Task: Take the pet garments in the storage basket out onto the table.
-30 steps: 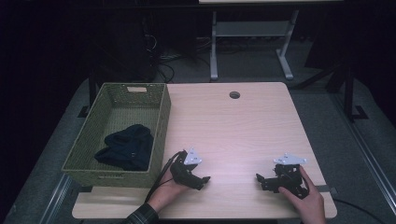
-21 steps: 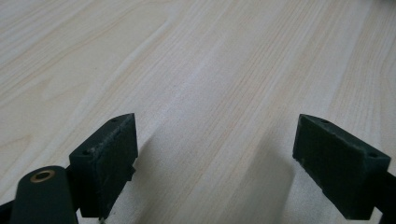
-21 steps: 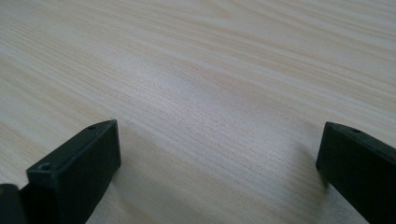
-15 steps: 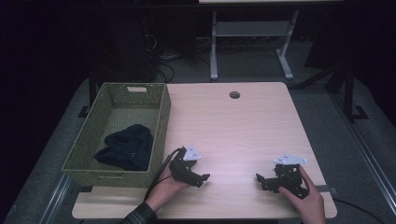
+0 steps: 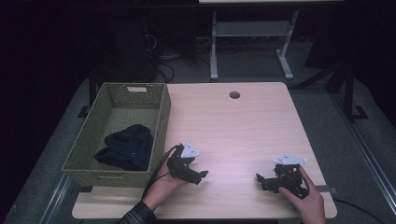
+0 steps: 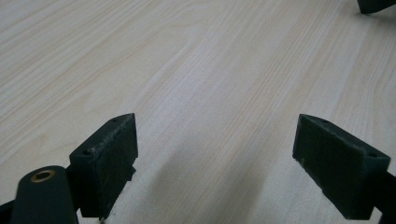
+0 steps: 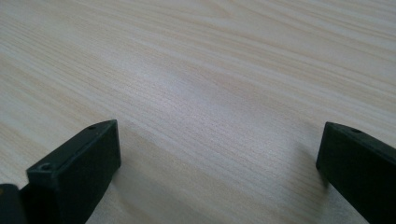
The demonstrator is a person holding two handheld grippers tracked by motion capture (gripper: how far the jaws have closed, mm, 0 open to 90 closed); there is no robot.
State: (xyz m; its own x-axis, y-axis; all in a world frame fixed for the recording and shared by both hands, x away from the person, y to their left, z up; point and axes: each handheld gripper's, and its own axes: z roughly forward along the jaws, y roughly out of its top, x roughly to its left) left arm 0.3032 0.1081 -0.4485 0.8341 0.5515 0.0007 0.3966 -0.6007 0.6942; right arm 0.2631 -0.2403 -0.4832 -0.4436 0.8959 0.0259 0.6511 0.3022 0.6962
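Both grippers (image 5: 201,176) (image 5: 261,180) near table (image 5: 243,126) front edge

The dark cloth (image 5: 125,147) in the basket (image 5: 161,116) stays too dim to identify — and the right hand (image 5: 306,201) runs off the high view's bottom edge.

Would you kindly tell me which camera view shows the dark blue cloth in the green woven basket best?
The high view: the dark blue cloth lies crumpled on the floor of the green woven basket, whole and unobstructed. The left gripper view and right gripper view look along open jaws at the pale wooden table, so neither helps.
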